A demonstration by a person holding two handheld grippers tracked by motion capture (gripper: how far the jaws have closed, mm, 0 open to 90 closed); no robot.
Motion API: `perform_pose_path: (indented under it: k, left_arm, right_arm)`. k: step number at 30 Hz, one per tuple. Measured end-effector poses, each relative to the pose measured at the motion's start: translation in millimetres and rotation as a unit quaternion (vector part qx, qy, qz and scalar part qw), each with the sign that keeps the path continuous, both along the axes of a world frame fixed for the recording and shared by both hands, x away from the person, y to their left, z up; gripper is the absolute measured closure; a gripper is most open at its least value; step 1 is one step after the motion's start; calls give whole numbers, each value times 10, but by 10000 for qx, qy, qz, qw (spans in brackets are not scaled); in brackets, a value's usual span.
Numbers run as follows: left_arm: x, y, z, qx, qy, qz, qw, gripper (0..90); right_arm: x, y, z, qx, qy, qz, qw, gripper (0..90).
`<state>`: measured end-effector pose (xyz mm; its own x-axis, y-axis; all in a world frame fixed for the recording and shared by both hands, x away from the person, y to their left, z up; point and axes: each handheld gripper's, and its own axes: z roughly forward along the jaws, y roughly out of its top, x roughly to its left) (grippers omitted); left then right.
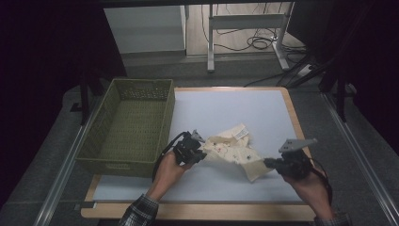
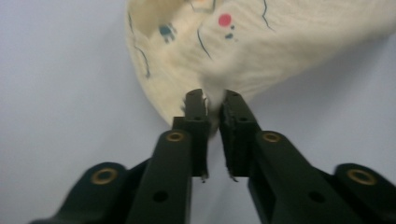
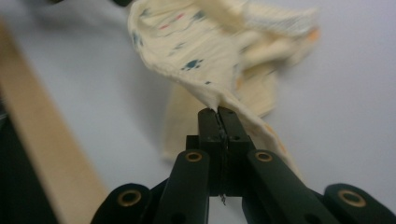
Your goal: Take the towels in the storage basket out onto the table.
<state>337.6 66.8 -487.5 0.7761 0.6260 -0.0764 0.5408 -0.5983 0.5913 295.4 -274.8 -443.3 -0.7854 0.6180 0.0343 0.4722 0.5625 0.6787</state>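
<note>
Both grippers clamp the cream printed garment (image 1: 233, 149): your left gripper (image 1: 194, 151) pinches its left edge, jaws nearly together with fabric between, and your right gripper (image 1: 273, 164) is shut tight on its near-right edge. Probably you're holding opposite ends to spread or lift it. It sits crumpled mid-mat on the white mat (image 1: 226, 108), long axis running left-right between the grippers, label end pointing away from you; green basket (image 1: 134, 125) stands at left.

The olive-green woven plastic basket (image 1: 131, 127) walls off the left of the white tabletop (image 1: 226, 106); bare surface lies open beyond and right of the crumpled cream patterned cloth (image 1: 233, 148).
</note>
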Motion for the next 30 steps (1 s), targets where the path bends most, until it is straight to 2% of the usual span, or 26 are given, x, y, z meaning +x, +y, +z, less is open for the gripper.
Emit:
perform_pose_path:
  k: [2, 5, 8, 11, 15, 18, 20, 22, 25, 28, 30]
  left_arm:
    - [-43, 17, -17, -1, -69, 60, 10000, 662]
    - [-24, 25, 13, -53, -121, 113, 9998, 585]
    - [45, -5, 73, -99, -209, 140, 9996, 547]
    - [138, -31, 141, -227, -273, 203, 9992, 520]
    - [300, -90, 185, -184, -358, 262, 9988, 498]
    - [461, -185, 178, -179, -405, 196, 9988, 486]
    - [569, -280, 151, -122, -453, 121, 9988, 468]
    - [670, -386, 114, 2, -475, 78, 9988, 449]
    - [793, -536, 39, 75, -474, 45, 9988, 426]
    - [882, -654, -70, 223, -465, -49, 9987, 419]
    - [926, -705, -156, 341, -467, -30, 9983, 452]
  right_arm:
    - [-108, 7, -84, -6, 122, 90, 9999, 864]
    - [-186, -25, -50, 63, 53, 50, 10000, 818]
    - [-135, -69, 60, 53, -100, -122, 9999, 795]
    - [22, -97, 62, 36, -108, -249, 9996, 774]
    - [291, -103, -77, 45, -29, -468, 9989, 752]
    - [497, -55, -197, 19, 44, -588, 9983, 728]
    - [631, 8, -275, 41, 93, -616, 9980, 699]
    - [755, 92, -348, -61, 77, -613, 9981, 655]
    - [908, 218, -459, -160, 127, -608, 9979, 590]
    - [1006, 333, -588, -405, 138, -586, 9974, 574]
    - [1009, 384, -655, -522, 139, -534, 9971, 594]
